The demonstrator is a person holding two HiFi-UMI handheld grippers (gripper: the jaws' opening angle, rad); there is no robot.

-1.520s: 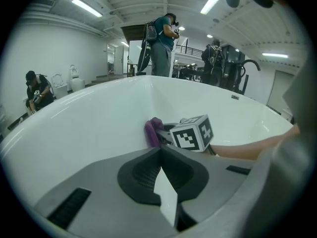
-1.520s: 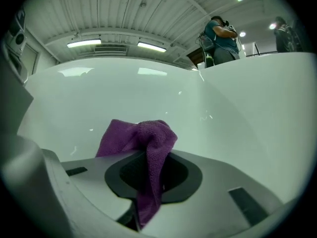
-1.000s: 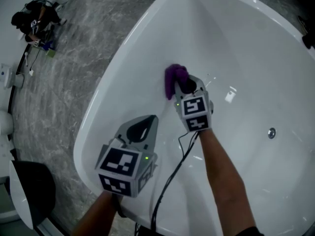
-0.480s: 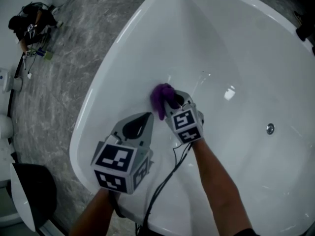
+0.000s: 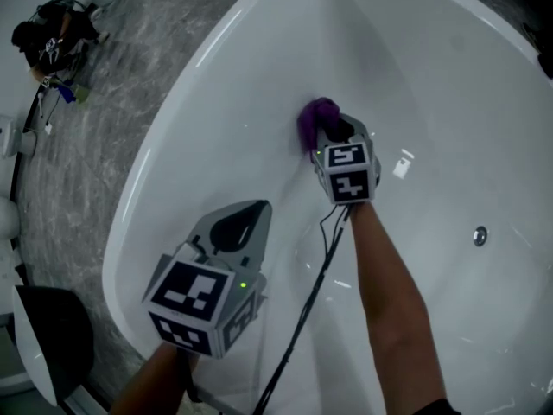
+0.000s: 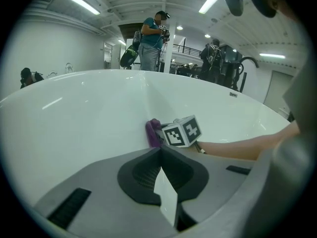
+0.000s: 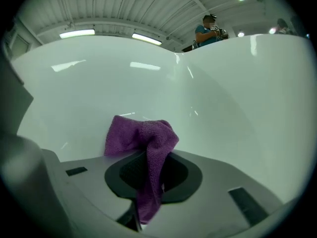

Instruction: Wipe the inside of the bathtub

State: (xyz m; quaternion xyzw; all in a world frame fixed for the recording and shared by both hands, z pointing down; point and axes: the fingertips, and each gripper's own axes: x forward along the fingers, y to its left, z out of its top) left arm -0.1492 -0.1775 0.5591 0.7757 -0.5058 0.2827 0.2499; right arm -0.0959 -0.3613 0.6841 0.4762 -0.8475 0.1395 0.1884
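Nearest the camera, the left claw (image 5: 240, 225) hovers over the bathtub (image 5: 177, 137) close to its rim. Its jaws are pressed together with nothing between them, and it takes no part in the wiping. A black cable (image 5: 309, 305) runs beside the right forearm (image 5: 384, 284) down into the tub. Further in, the right claw (image 5: 335, 133) is clamped on a purple cloth (image 5: 316, 118). In the right gripper view the cloth (image 7: 143, 138) runs down between the jaws and bunches out ahead of them against the white wall (image 7: 99, 78). So the cloth is inside the tub, on the sloping side below the rim at the person's left.

The step in hand looks like a stroke along that wall. To do it well, I judge that the bunched cloth should lead, pressed hard enough to spread, with the hard jaw tips held off the enamel. Strokes should overlap and work down toward the drain (image 5: 479, 235), with the cable out of the wiped path.

The patch where cloth meets wall is hidden under the claw in the head view. Whether the glossy surface is wet or dirty cannot be told. The tub's far end and right side are cut off. Beyond lie a grey marbled floor (image 5: 104, 119) and, in the gripper views, people (image 6: 149, 31) standing, too small to describe further.
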